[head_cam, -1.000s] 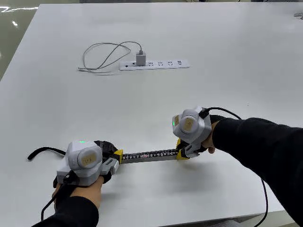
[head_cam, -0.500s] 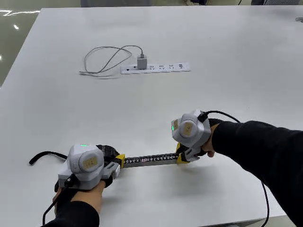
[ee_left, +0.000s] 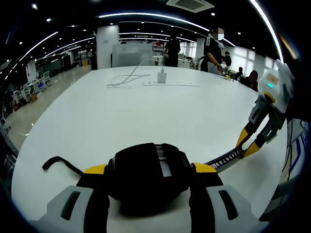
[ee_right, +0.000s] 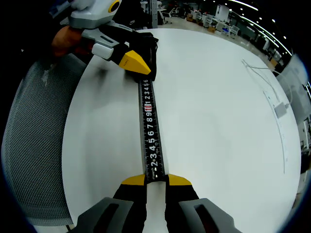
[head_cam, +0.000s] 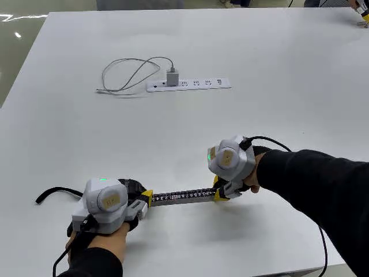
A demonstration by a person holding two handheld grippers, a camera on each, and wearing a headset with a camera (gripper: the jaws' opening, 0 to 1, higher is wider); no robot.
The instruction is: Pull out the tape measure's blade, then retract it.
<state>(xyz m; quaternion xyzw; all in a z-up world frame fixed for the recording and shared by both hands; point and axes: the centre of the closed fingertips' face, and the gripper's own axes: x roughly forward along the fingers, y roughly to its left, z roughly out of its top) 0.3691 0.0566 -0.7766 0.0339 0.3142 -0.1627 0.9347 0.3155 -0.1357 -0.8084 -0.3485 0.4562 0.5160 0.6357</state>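
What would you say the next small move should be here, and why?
Probably ease the right tongs toward the case, guiding the blade back in: the blade is already drawn out, its tip pinched in the right tongs, while the left tongs grip the case.

Blade, centre of the right gripper view: the blade bears black digits 2 to 9, a red mark, then 1 to 6.
Blade, right of the left gripper view: digits too small to read.

Right gripper pinches blade tip (numerals legible); blade spans white table to tape measure case, clamped by left gripper.
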